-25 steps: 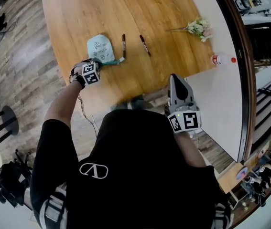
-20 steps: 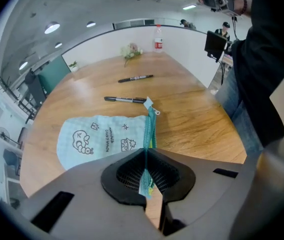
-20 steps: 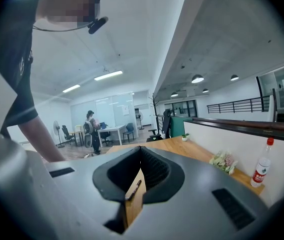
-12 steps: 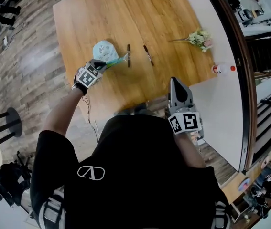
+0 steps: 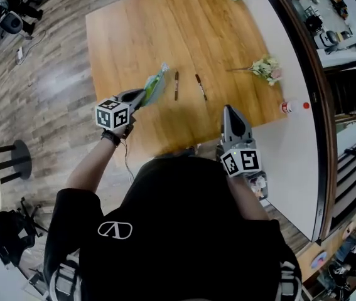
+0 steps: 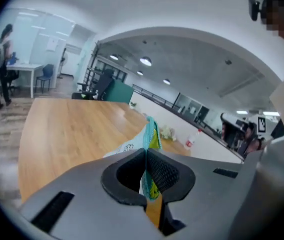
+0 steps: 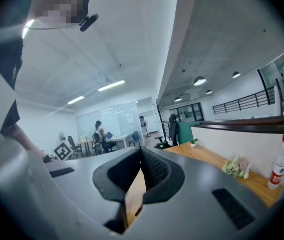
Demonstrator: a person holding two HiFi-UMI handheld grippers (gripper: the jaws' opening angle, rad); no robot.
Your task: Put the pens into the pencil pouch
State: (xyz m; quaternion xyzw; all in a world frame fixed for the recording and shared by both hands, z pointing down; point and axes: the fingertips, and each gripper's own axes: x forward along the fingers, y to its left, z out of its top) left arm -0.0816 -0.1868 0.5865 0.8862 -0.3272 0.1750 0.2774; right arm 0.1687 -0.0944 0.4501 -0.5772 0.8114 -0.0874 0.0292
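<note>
Wood-plank flooring (image 5: pixel 46 93) fills the left of the head view, and a light wooden table (image 5: pixel 165 24) stands beside it. Over the table's near-left part, the left gripper (image 5: pixel 142 96) has its jaws clamped on the pencil pouch (image 5: pixel 156 83), pinching one edge of the pale fabric. In the left gripper view the cloth stands upright between the ribbed pads, showing teal trim and a yellow-green patch, and it juts out past them toward the far side. From above the pouch shows edge-on and appears to be clear of the tabletop.

Just right of it two dark pens lie on the wood, side by side and not touching each other or the pouch. The left pen (image 5: pixel 176 85) runs almost straight from near to far, and the right pen (image 5: pixel 200 87) slants a little.

Farther right, at the table's near edge, the right gripper (image 5: pixel 230 111) points away from the person. Its jaws are pressed together with nothing between them, and its own view shows only a sliver of tabletop below the meeting pads.

Beyond it, toward the table's right edge, lies a small bunch of flowers (image 5: pixel 265 68). Nearer, a clear bottle (image 5: pixel 289 108) with a red cap sits by the white counter (image 5: pixel 291 155) that borders the table on the right.
</note>
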